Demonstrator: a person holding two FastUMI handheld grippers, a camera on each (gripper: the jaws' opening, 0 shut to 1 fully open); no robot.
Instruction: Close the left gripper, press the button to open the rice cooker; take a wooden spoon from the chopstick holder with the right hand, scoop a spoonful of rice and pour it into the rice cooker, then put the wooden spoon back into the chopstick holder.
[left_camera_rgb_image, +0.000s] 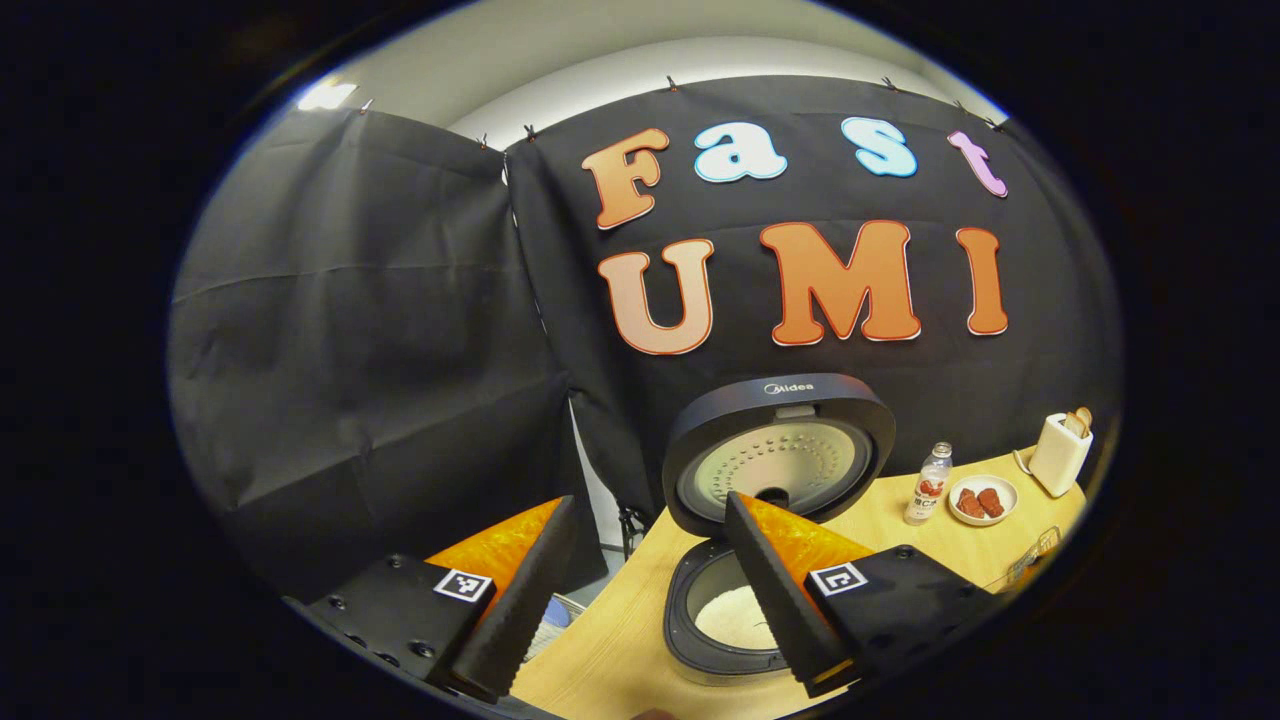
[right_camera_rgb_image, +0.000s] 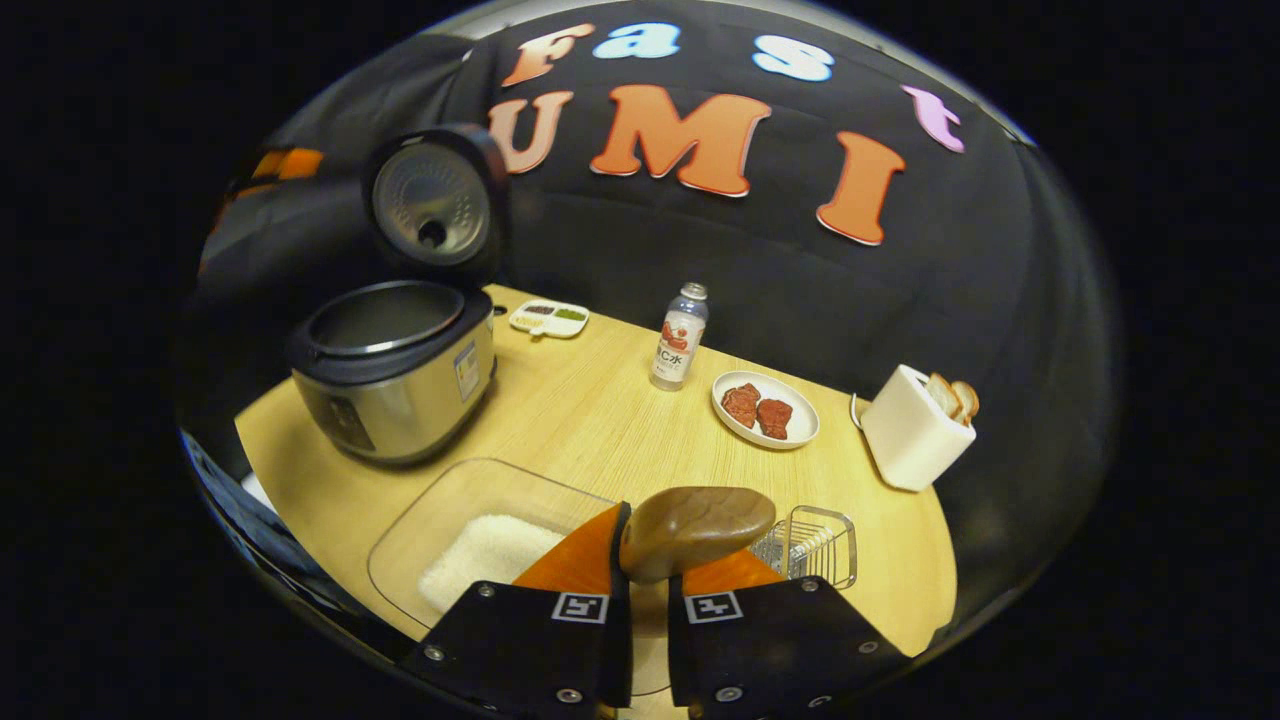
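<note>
One rice cooker (right_camera_rgb_image: 392, 372) stands at the left end of a wooden table (right_camera_rgb_image: 600, 420), its lid (right_camera_rgb_image: 432, 205) raised upright; in the left gripper view the cooker (left_camera_rgb_image: 722, 612) has white rice in its pot, under the lid (left_camera_rgb_image: 778, 450); one wooden spoon (right_camera_rgb_image: 695, 528) is pinched between the two fingers of the right gripper (right_camera_rgb_image: 645, 590), its bowl sticking up above them; one clear tray (right_camera_rgb_image: 470, 540) holding a heap of rice lies just left of that gripper; one wire holder (right_camera_rgb_image: 815, 545) sits just right of it; the left gripper (left_camera_rgb_image: 650, 600) hovers over the cooker with its two fingers spread wide, holding nothing; farther back stand one bottle (right_camera_rgb_image: 680, 335), one plate (right_camera_rgb_image: 765, 410) with two reddish pieces, one small dish (right_camera_rgb_image: 548, 318), and one white toaster (right_camera_rgb_image: 912, 425) with two slices of bread.
</note>
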